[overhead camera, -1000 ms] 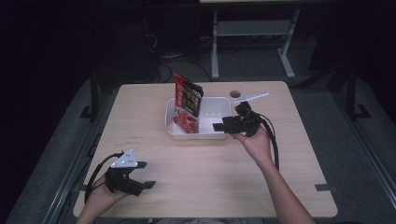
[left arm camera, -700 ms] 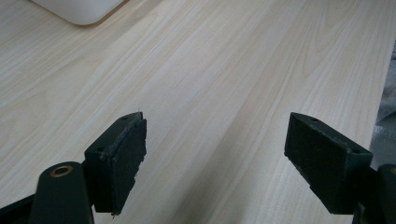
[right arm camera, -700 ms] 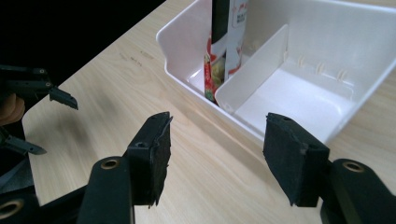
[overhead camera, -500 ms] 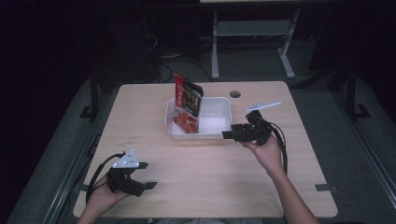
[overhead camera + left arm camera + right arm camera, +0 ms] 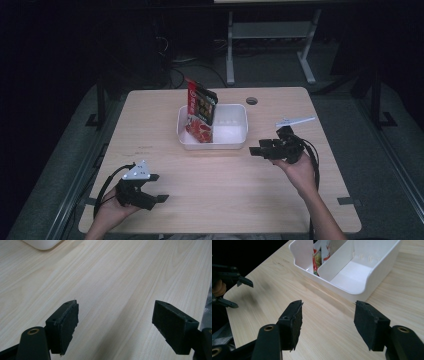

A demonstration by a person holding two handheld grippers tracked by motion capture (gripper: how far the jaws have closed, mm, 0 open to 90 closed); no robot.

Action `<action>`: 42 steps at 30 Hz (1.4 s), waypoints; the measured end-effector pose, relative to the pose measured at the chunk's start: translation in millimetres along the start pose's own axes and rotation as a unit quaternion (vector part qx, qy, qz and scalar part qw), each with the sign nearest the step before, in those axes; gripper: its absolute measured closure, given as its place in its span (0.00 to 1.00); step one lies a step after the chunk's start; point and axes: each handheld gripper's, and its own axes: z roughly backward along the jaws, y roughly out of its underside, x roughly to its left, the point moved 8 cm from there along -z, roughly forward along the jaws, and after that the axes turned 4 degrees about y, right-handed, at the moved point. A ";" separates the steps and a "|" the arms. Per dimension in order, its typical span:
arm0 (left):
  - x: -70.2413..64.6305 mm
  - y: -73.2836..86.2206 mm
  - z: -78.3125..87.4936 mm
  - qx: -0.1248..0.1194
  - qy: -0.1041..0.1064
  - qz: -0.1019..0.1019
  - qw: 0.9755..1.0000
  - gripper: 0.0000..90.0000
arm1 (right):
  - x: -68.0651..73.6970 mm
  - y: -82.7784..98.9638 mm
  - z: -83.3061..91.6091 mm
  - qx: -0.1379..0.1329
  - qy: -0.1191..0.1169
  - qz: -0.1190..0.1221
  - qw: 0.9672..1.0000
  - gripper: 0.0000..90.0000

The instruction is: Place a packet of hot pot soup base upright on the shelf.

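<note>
One white bin near mid-table, toward the far side, split by a divider into two compartments. Left compartment: two red snack packets, the taller one upright and leaning, poking above the rim. Right compartment bare white inside.

Right gripper just beside the bin's near right corner, held above the table, apart from the bin. Jaws spread wide, nothing between them, touching nothing. In the right gripper view, pointed at the bin's near wall, bare wood between.

Left gripper well apart at the near left corner, in the person's hand. Jaws wide too, holding nothing; bare wood ahead in the left gripper view, bin corner at the top edge.

One round hole in the table behind the bin.
</note>
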 end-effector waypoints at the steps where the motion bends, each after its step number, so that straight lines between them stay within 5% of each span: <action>1: -0.2 -0.1 -0.5 -0.001 0.000 0.001 1.000 0.23 | -0.9 1.7 1.2 0.000 0.000 0.001 1.000 0.43; 42: -3.2 0.0 -5.9 0.008 -0.004 -0.002 1.000 0.23 | -21.3 81.4 43.6 0.008 0.002 -0.027 1.000 0.41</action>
